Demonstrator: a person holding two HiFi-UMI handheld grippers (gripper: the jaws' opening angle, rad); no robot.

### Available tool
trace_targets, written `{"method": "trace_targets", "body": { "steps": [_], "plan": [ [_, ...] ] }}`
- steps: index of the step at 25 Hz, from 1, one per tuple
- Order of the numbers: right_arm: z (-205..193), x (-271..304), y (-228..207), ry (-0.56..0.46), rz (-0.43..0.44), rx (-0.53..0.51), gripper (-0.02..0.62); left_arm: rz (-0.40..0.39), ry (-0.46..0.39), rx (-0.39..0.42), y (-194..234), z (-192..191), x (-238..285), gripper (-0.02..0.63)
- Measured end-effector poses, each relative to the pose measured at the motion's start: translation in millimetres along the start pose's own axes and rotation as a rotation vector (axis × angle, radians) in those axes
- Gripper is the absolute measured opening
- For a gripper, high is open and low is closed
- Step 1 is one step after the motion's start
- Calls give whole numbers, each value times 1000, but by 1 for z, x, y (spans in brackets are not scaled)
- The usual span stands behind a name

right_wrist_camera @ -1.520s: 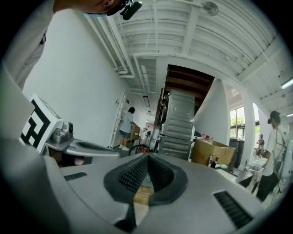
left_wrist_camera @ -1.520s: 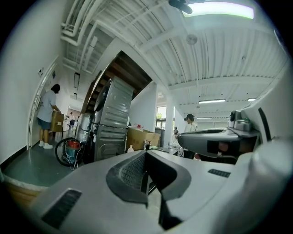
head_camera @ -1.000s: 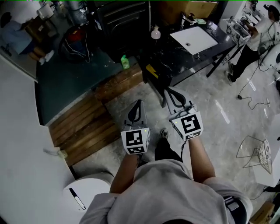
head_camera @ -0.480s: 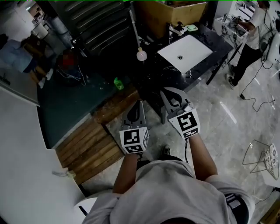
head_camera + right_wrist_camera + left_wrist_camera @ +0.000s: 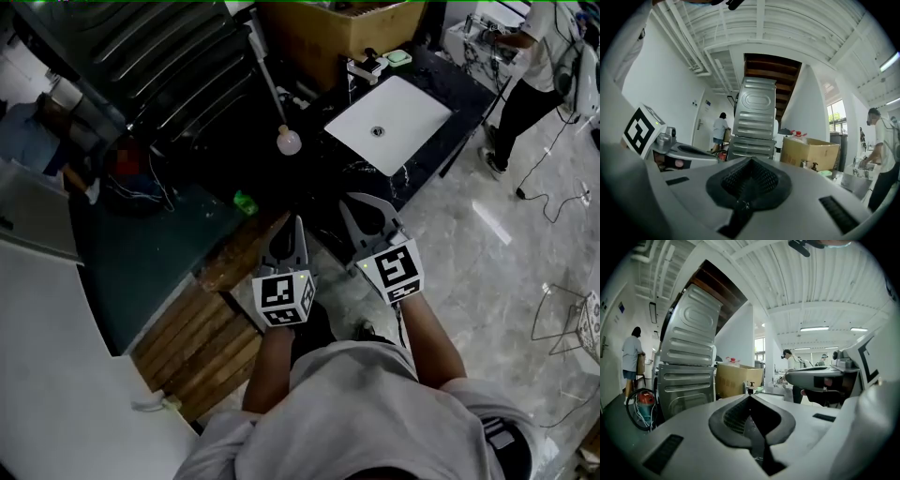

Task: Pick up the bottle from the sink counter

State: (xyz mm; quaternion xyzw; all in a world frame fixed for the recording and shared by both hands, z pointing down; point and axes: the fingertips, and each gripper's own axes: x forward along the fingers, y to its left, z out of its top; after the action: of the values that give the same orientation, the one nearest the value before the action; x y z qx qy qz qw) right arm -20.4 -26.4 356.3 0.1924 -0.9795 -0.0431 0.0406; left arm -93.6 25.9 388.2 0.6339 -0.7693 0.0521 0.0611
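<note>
Glossy black tabletop (image 5: 339,174), rounded bottle (image 5: 289,142) ahead; our left gripper (image 5: 296,225) and right gripper (image 5: 357,207) hold ribbed jaws together, empty.

The bottle (image 5: 289,142), at the worktop's (image 5: 328,173) left end, is too small for its cap or label to be made out. The small things (image 5: 386,60) by the tap at the far corner cannot be told apart. Beyond the far edge, a cardboard box (image 5: 328,28) is cut off by the top of the head view, as is a person (image 5: 534,66) past the right corner. The left gripper (image 5: 751,399) and the right gripper (image 5: 751,161) each hide most of the worktop behind their own bodies.
</note>
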Motion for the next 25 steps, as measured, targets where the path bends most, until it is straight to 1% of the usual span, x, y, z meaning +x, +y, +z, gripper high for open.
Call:
{"method": "trace_targets", "body": {
  "steps": [2,5,8,11,15,17,19,22,25],
  "plan": [
    [-6,23,-6,22,-22,10,9,-37,7,2,12,-1,27,14],
    [-10,58,-16,47,-82,42,9,-122,29,-3,29,0,66,14],
    [-17,89,-31,89,-178,76,9,-236,60,-10,39,3,101,14],
    [-24,116,-43,123,-282,95,9,-345,73,19,51,6,128,14],
    [-42,127,-56,165,-416,136,9,-463,92,52,58,1,158,14],
    [-51,123,-64,187,-486,154,9,-531,89,80,52,1,169,14],
    [-60,118,-72,213,-538,166,9,-586,88,108,43,-2,177,14],
    [-70,103,-81,238,-600,179,9,-628,112,107,30,-15,181,14],
    [-75,96,-92,244,-627,192,9,-628,141,102,22,-25,189,14]
  ]
}}
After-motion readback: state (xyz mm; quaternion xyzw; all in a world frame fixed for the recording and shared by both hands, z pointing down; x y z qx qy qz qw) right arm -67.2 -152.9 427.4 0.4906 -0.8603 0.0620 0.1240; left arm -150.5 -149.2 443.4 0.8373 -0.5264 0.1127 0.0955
